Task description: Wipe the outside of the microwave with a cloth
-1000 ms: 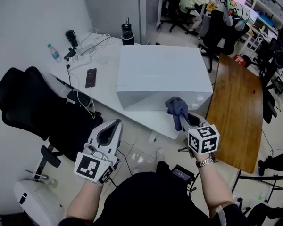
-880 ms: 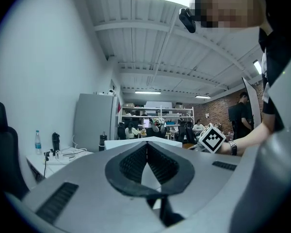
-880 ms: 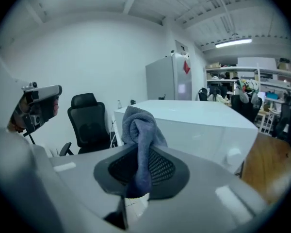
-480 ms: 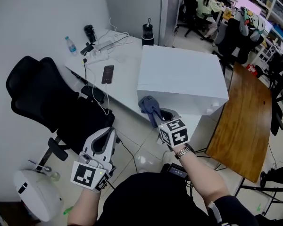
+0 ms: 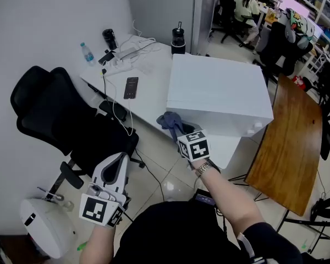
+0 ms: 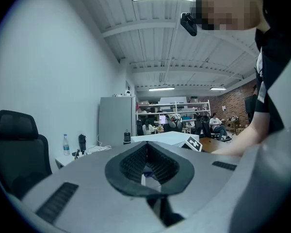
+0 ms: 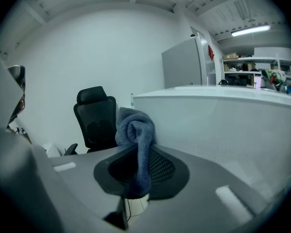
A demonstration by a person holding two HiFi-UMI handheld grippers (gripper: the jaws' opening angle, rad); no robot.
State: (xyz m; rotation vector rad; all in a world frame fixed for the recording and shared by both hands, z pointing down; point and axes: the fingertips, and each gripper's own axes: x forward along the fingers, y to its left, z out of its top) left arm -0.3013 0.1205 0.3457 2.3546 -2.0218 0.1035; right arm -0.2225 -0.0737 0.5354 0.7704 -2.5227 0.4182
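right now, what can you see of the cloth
The cloth is blue-grey, soft and knit-looking, bunched into a rolled wad. The right gripper is shut on its lower part, so the wad sticks out past the tips, against or just off the near corner of the white microwave.

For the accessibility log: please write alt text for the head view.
Seen from above, the right gripper holds a blue-grey cloth at the near left corner of a white microwave on a white desk. The left gripper hangs shut and empty lower down, beside a black chair.
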